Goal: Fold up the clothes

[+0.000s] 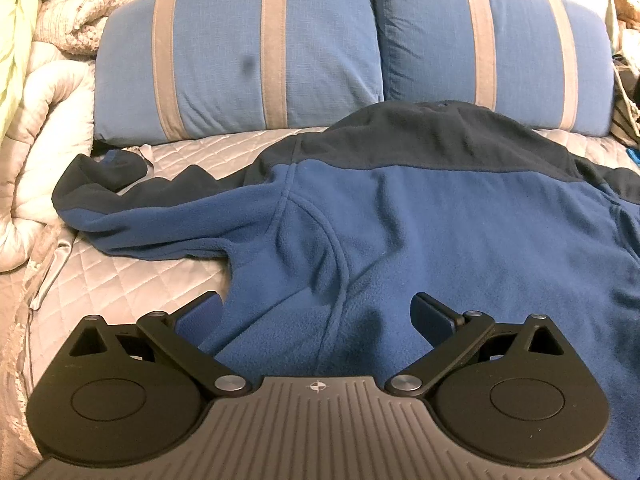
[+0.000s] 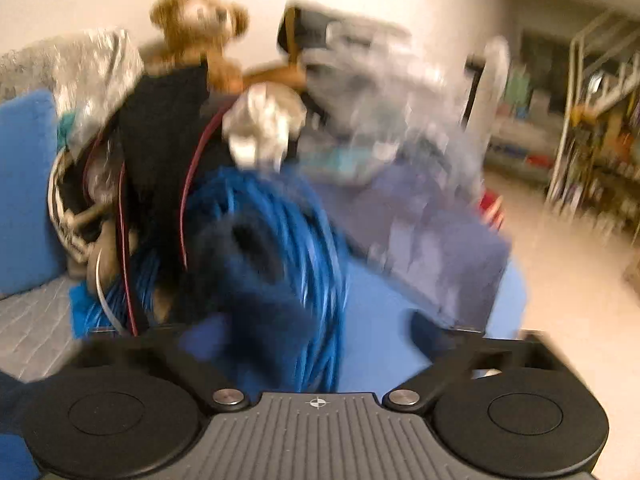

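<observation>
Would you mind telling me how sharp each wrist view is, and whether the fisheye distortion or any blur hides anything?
Left wrist view: sharp; the fleece jacket and open left gripper read clearly, though the fisheye bows the striped cushions. Right wrist view: heavy motion blur smears the blue cable coil and teddy bear; the right gripper looks open, with soft edges.

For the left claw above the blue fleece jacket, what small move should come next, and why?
Probably lower the left claw and close it on the near edge of the fleece jacket. Its jaws stand open just above the fabric, holding nothing, and the jacket lies spread back-up on the quilted bed cover with its left sleeve stretched out, not yet folded. The right wrist view is too blurred to judge.
</observation>
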`<state>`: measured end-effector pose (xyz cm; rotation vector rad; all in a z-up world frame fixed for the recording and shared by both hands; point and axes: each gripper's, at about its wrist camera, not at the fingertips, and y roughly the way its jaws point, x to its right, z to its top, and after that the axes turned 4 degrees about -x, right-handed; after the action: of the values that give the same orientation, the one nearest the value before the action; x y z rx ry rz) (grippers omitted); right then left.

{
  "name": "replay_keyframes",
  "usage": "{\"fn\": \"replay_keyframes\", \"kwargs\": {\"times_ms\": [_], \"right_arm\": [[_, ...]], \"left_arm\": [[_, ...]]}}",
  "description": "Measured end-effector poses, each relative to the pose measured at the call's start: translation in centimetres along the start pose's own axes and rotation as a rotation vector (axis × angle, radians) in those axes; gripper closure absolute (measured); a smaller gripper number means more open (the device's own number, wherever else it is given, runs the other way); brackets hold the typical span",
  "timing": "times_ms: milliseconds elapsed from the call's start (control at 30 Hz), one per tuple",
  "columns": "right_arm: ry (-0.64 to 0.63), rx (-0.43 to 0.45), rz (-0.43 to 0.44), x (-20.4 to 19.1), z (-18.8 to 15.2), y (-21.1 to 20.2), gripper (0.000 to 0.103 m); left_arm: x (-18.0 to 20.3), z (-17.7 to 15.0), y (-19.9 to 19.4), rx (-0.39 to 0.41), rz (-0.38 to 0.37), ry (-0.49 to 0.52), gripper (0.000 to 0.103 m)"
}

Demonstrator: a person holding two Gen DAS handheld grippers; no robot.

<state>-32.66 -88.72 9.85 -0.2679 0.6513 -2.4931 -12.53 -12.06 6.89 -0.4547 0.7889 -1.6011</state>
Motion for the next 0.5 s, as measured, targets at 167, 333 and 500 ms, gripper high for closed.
{"fn": "replay_keyframes", "kwargs": {"times_ms": [167,333,500], "right_arm": [[-0.016,0.142,0.023,-2.0,1.8,-5.0,0.000],[-0.039,0.230,0.155,-5.9,2.6,-10.0,0.000],[-0.202,0.231,0.308,-12.3,1.2,-13.5,0.000]], "left_arm": [[0.0,0.0,0.0,0.001,-0.001,-0.001,0.001],[0.0,0.0,0.0,0.001,0.000,-0.002,0.001],[0.1,-0.1,-0.1,0.002,0.006,0.000,0.001]]}}
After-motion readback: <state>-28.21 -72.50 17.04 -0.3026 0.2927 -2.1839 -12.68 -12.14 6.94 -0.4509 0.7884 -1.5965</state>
